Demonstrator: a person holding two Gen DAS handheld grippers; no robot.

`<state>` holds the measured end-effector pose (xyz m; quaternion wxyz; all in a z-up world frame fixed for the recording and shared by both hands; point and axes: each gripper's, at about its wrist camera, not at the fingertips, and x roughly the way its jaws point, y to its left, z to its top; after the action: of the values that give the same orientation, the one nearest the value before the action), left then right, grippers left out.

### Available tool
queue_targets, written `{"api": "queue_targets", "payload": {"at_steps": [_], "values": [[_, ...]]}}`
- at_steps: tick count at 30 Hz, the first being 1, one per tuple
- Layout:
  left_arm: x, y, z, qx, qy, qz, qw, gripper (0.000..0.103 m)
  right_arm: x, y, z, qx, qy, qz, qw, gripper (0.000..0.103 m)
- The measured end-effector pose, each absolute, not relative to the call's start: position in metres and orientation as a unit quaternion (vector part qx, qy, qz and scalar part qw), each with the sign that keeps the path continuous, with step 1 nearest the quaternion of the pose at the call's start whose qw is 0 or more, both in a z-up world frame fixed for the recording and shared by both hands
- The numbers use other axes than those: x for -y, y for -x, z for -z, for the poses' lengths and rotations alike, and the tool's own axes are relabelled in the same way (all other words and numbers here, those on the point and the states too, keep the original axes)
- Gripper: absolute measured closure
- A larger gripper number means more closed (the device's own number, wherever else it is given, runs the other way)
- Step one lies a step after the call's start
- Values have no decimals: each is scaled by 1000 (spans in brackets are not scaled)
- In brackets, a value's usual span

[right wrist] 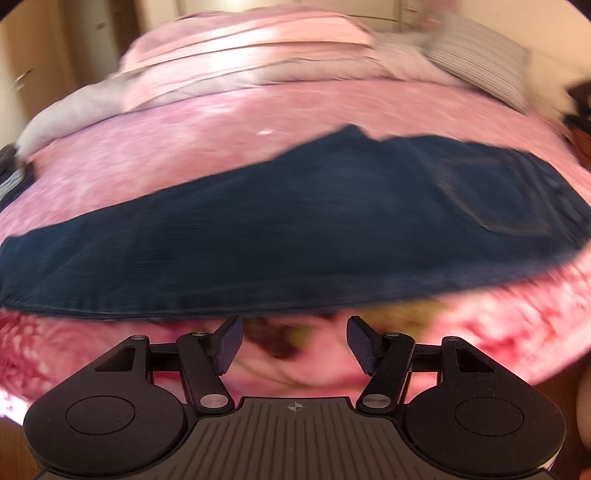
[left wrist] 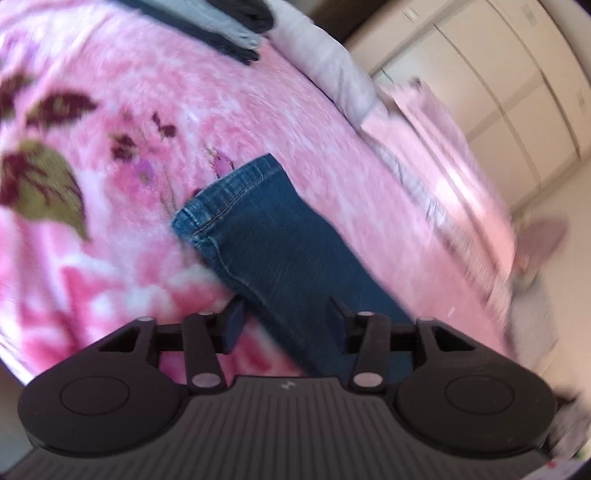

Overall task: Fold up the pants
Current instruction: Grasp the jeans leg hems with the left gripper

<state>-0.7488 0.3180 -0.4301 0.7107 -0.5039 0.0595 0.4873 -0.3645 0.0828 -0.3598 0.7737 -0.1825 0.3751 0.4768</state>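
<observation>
A home bedroom: pink floral blanket (left wrist: pixel 184 110), pillow (right wrist: pixel 476 55), wardrobe doors (left wrist: pixel 498 92).

a bed fills both views, spread with a fluffy pink blanket (left wrist: pixel 229 96) printed with dark maroon flowers and olive leaves. along its far edge lies rumpled pale pink and grey bedding (right wrist: pixel 236 48), and a grey striped pillow (right wrist: pixel 480 55) sits at the far right corner. a stack of dark and grey folded clothes (left wrist: pixel 236 33) rests near the blanket's top edge in the left wrist view. beyond the bed stand cream wardrobe doors (left wrist: pixel 498 85) over a pale floor (left wrist: pixel 554 192). soft daylight throughout, everything motion-blurred.
</observation>
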Motion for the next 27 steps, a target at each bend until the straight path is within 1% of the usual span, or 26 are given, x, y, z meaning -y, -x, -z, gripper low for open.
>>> {"api": "queue_targets", "payload": {"at_steps": [3,5,6,7,9,12,15,17,20,21,25,27], "values": [[-323,746,435,-41,511,-490,705,60,-98,377,364,-369,191,-493,764,44],[-319,747,436,-33,505,-495,706,70,-101,379,366,-375,187,-499,758,44],[-316,750,439,-25,505,-497,705,78,-102,380,368,-376,184,-502,757,44],[-312,754,442,-13,511,-496,702,82,-102,378,368,-377,181,-503,756,44],[-309,758,448,5,519,-495,697,86,-102,376,370,-379,180,-495,761,44],[-311,754,447,2,509,-506,696,89,-100,368,374,-387,173,-484,765,44],[-312,745,440,-15,485,-526,699,96,-94,363,372,-391,169,-477,769,44],[-310,736,430,-44,445,-539,714,97,-86,357,369,-387,164,-471,776,44],[-307,705,404,-139,324,-554,754,98,-71,344,364,-378,150,-453,793,44],[-307,695,396,-159,290,-554,764,98,-64,336,363,-378,144,-443,800,44],[-301,655,354,-184,196,-537,800,99,-38,308,360,-378,122,-407,823,44],[-289,620,331,-194,126,-517,824,99,-24,294,358,-376,110,-391,833,44]]}}
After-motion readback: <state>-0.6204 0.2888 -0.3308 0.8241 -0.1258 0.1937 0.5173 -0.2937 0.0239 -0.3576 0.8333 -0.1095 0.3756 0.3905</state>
